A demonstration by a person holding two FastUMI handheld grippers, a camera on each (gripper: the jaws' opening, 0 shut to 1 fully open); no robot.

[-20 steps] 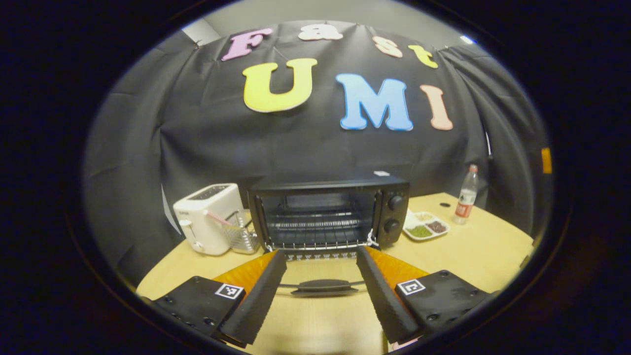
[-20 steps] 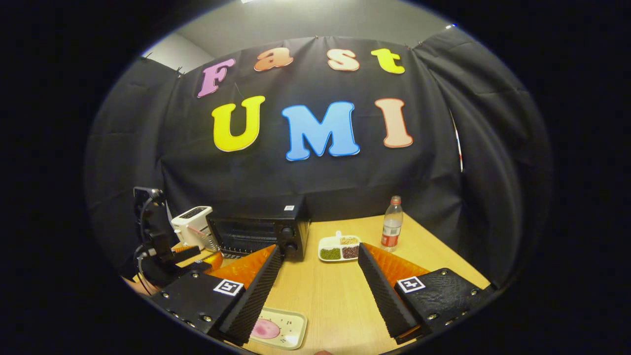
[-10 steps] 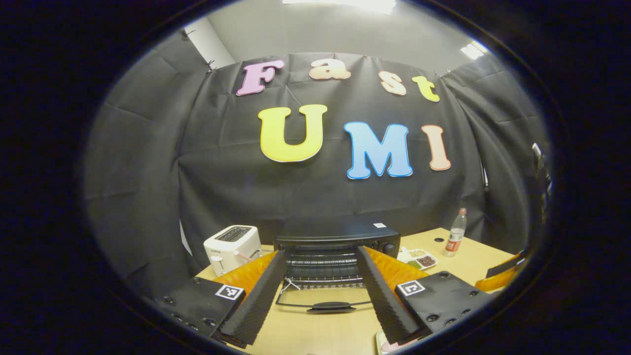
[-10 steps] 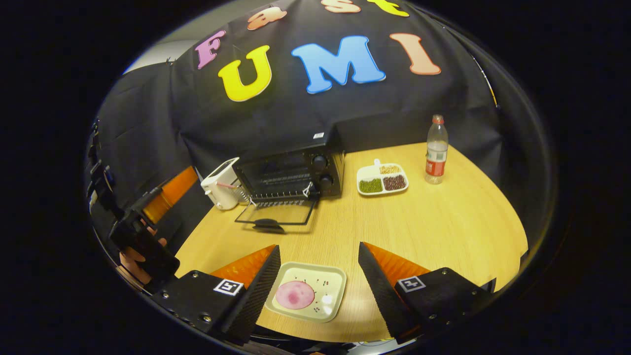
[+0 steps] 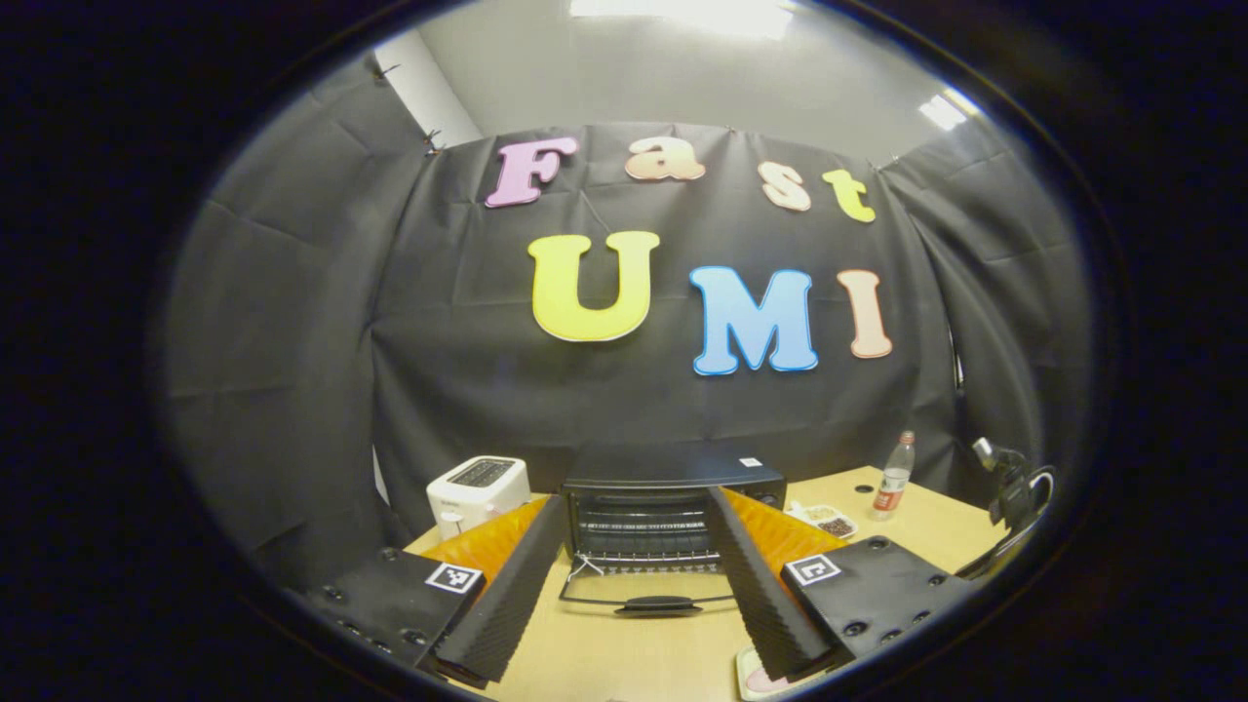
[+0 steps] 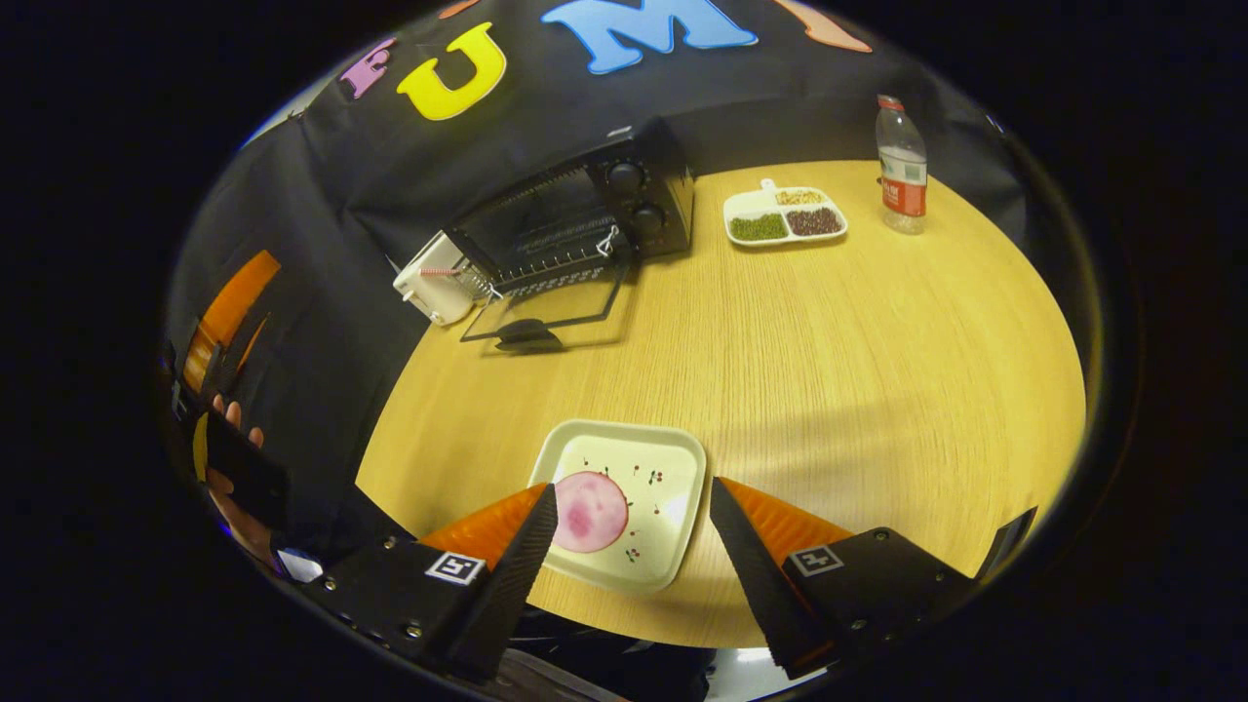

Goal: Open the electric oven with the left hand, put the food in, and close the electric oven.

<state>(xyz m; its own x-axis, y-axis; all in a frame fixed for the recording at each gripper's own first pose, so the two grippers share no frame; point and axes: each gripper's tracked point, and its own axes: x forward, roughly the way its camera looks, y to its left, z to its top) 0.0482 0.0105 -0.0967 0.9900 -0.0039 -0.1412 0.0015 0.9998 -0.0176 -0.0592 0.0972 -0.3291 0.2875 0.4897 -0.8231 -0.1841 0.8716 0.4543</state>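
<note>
Right gripper view: our right tool point(image 6: 632, 556), released, hangs directly over the food plate point(image 6: 624, 502) (oven point(image 6: 575, 219) door already down, far-left).

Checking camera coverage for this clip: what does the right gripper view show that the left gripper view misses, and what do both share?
Right gripper view alone: the whole square plate with its pink round food, lying between the open right gripper fingers.
Left gripper view alone: the ceiling lights and the oven's top panel.
Both: the oven with its door folded down, toaster, divided snack dish, bottle, wooden table.
</note>
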